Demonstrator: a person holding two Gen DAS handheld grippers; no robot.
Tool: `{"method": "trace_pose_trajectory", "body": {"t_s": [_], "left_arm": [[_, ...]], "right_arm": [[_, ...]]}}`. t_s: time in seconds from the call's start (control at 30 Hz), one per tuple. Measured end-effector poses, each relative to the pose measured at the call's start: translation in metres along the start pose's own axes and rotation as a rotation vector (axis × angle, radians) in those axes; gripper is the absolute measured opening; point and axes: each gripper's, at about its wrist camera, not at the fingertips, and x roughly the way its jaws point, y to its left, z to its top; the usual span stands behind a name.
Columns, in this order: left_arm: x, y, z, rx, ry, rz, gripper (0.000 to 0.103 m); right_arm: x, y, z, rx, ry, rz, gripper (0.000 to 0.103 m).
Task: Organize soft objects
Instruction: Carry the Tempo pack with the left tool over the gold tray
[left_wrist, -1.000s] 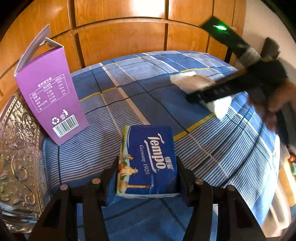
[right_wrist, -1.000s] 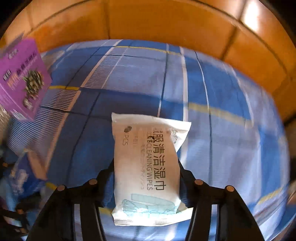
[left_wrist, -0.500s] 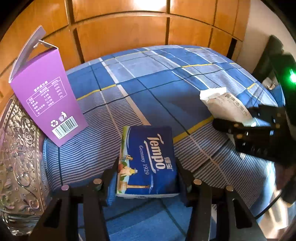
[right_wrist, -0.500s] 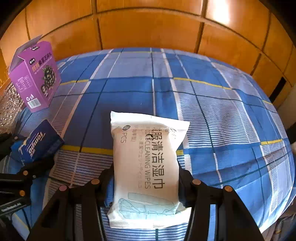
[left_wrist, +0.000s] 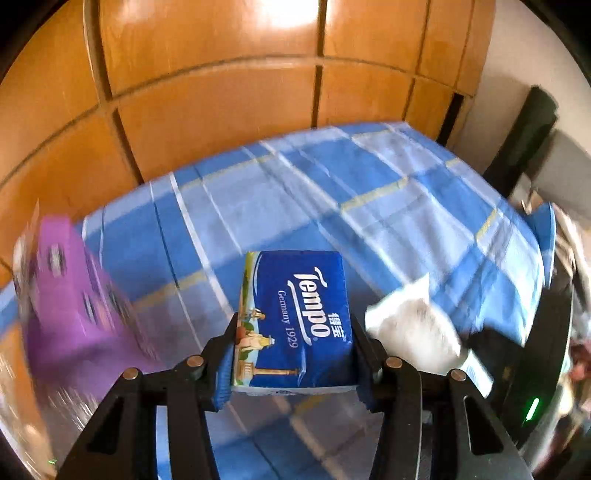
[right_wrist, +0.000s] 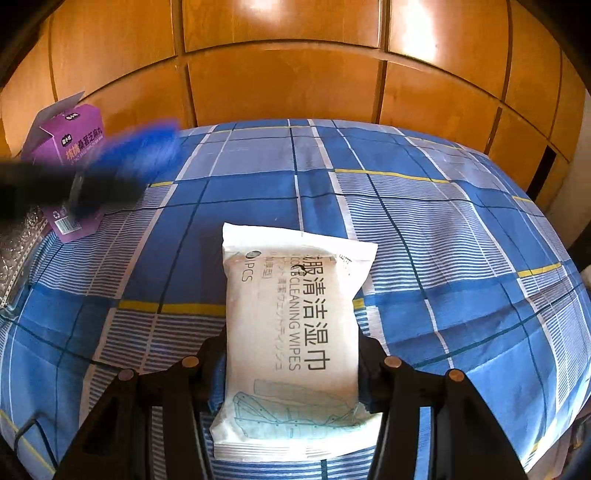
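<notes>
Tissues (left_wrist: 295, 317) sit clenched in the left tool (left_wrist: 293, 354); the right tool (right_wrist: 291, 365) grips wipes (right_wrist: 291, 325) over the bed (right_wrist: 443, 229), box (right_wrist: 74, 133) at its far-left corner.

Blue Tempo tissue pack (left_wrist: 295, 317): soft rectangular packet, white lettering, label face up, clear above the blue plaid cloth (right_wrist: 443, 229). White wipes pack (right_wrist: 295, 332): flat pouch, crimped ends, printed face up, lengthwise, over the same cloth's near edge.
</notes>
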Motion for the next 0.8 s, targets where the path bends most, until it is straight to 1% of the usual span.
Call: {"method": "trace_pose_trajectory", "body": {"t_s": [0.03, 0.1, 0.13, 0.23, 0.3, 0.37, 0.47, 0.6, 0.63, 0.7, 0.8], "left_arm": [[-0.003, 0.005, 0.017, -0.014, -0.009, 0.008, 0.052], [-0.006, 0.015, 0.04, -0.041, -0.017, 0.018, 0.052], [-0.007, 0.024, 0.055, -0.063, -0.017, 0.025, 0.052], [-0.016, 0.054, 0.085, -0.133, -0.033, 0.06, 0.052], [-0.026, 0.079, 0.1, -0.172, -0.052, 0.099, 0.052], [-0.034, 0.103, 0.106, -0.213, -0.065, 0.13, 0.052], [-0.046, 0.146, 0.106, -0.283, -0.07, 0.188, 0.052], [-0.064, 0.198, 0.091, -0.36, -0.077, 0.254, 0.052], [-0.071, 0.212, 0.081, -0.38, -0.081, 0.271, 0.052], [-0.08, 0.228, 0.068, -0.4, -0.085, 0.286, 0.052], [-0.099, 0.252, 0.038, -0.433, -0.097, 0.311, 0.052]], "right_arm": [[0.0, 0.0, -0.001, 0.0, -0.003, -0.001, 0.053], [0.0, 0.0, -0.002, 0.0, -0.014, -0.002, 0.053], [-0.001, 0.0, -0.003, 0.002, -0.016, -0.002, 0.053], [-0.001, 0.0, -0.003, 0.003, -0.018, -0.003, 0.053], [-0.001, 0.001, -0.004, 0.001, -0.022, -0.005, 0.053], [-0.002, 0.002, -0.004, -0.001, -0.023, -0.008, 0.053], [-0.001, 0.001, -0.004, -0.004, -0.025, -0.012, 0.053], [-0.001, 0.002, -0.004, -0.006, -0.027, -0.018, 0.053], [-0.001, 0.002, -0.004, -0.006, -0.028, -0.019, 0.053], [-0.002, 0.002, -0.004, -0.006, -0.03, -0.019, 0.053], [-0.002, 0.003, -0.004, -0.011, -0.031, -0.026, 0.053]]}}
